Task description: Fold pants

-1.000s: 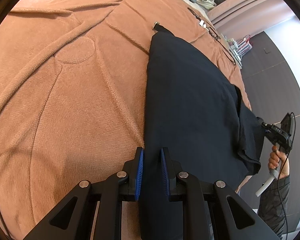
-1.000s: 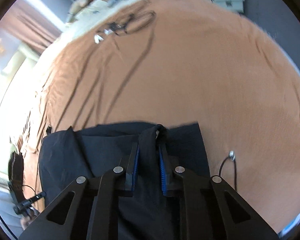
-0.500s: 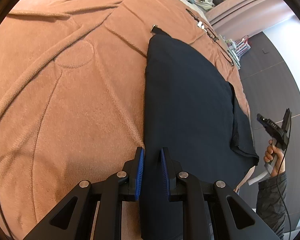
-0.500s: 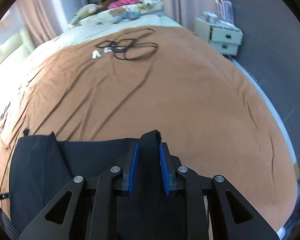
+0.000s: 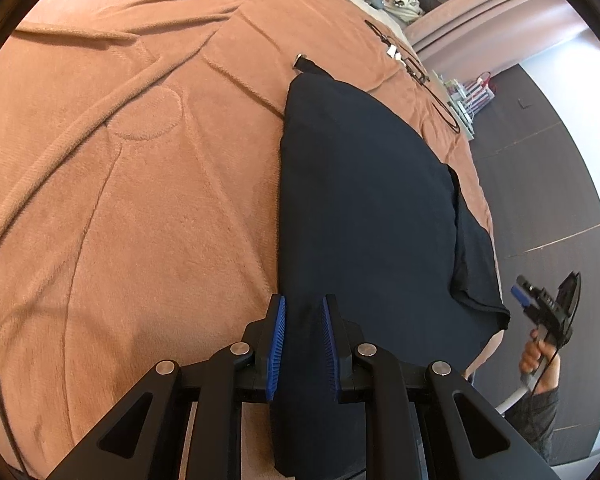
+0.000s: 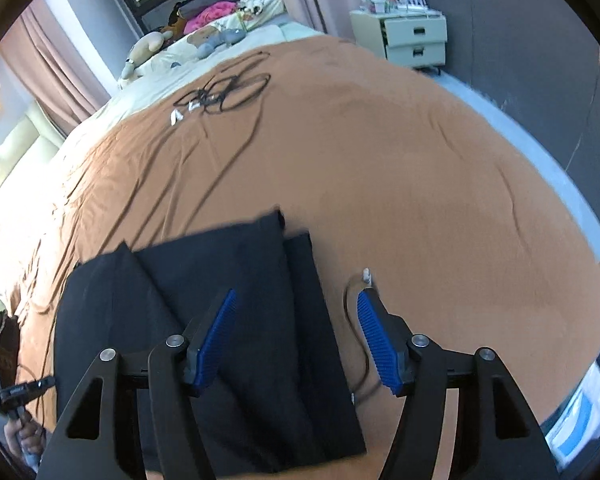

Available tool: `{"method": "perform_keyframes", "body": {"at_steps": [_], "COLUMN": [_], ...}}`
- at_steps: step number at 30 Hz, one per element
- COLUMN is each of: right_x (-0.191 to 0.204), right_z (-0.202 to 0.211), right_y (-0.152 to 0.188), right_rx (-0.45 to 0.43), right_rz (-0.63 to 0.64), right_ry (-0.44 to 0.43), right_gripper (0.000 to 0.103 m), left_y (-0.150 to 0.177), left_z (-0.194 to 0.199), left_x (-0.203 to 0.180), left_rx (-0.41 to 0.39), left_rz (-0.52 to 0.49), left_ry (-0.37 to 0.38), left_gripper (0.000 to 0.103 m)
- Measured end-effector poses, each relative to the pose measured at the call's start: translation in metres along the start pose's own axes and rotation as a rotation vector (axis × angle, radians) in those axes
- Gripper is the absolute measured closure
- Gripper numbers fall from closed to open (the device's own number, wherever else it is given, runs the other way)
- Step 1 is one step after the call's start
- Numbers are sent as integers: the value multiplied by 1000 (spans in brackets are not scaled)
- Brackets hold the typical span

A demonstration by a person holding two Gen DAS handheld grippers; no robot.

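Observation:
Dark navy pants [image 5: 364,200] lie folded lengthwise on a brown blanket [image 5: 120,180]. My left gripper [image 5: 302,320] is shut on the near edge of the pants; the cloth runs between its blue pads. In the right wrist view the pants [image 6: 228,320] lie flat with one layer folded over another. My right gripper [image 6: 296,312] is open and empty, held just above the pants' right edge. The right gripper also shows in the left wrist view [image 5: 540,308], off the bed's right side.
A black cable [image 6: 228,88] is coiled on the far part of the bed. A thin cable with a plug [image 6: 360,284] lies beside the pants. A white drawer unit [image 6: 404,36] stands by the dark wall. Pillows and soft toys [image 6: 204,36] lie at the bed's head.
My right gripper has opened and let go of the pants' cloth, which now lies flat on the bed. It has pulled back from the pants. My left gripper has kept its hold.

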State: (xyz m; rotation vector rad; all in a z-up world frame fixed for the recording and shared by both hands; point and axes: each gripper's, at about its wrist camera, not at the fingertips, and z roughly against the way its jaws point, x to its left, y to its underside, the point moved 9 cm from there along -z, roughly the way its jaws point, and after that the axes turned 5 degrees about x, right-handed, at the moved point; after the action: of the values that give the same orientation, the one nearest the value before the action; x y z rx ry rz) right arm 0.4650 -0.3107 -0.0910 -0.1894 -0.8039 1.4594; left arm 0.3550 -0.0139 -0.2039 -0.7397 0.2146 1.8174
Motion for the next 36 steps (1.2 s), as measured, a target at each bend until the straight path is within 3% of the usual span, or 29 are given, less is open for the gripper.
{"method": "perform_keyframes", "body": {"at_steps": [9, 14, 21, 23, 26, 36], "right_x": [-7, 1, -2, -1, 0, 1], "right_z": [0, -12, -27, -26, -19, -4], "right_y": [19, 19, 17, 18, 17, 24], "right_rx": [64, 86, 113, 118, 104, 87], "right_rz": [4, 62, 68, 77, 100, 111], "right_ry": [-70, -62, -33, -14, -1, 32], "right_gripper": [42, 43, 70, 96, 100, 101], "left_y": [5, 11, 20, 22, 22, 18], "left_z": [5, 5, 2, 0, 0, 5], "left_x": [-4, -2, 3, 5, 4, 4], "left_rx": [-5, -5, 8, 16, 18, 4], "left_rz": [-2, 10, 26, 25, 19, 20], "left_ry": [-2, -7, -5, -10, -9, 11], "left_gripper": [84, 84, 84, 84, 84, 84]}}
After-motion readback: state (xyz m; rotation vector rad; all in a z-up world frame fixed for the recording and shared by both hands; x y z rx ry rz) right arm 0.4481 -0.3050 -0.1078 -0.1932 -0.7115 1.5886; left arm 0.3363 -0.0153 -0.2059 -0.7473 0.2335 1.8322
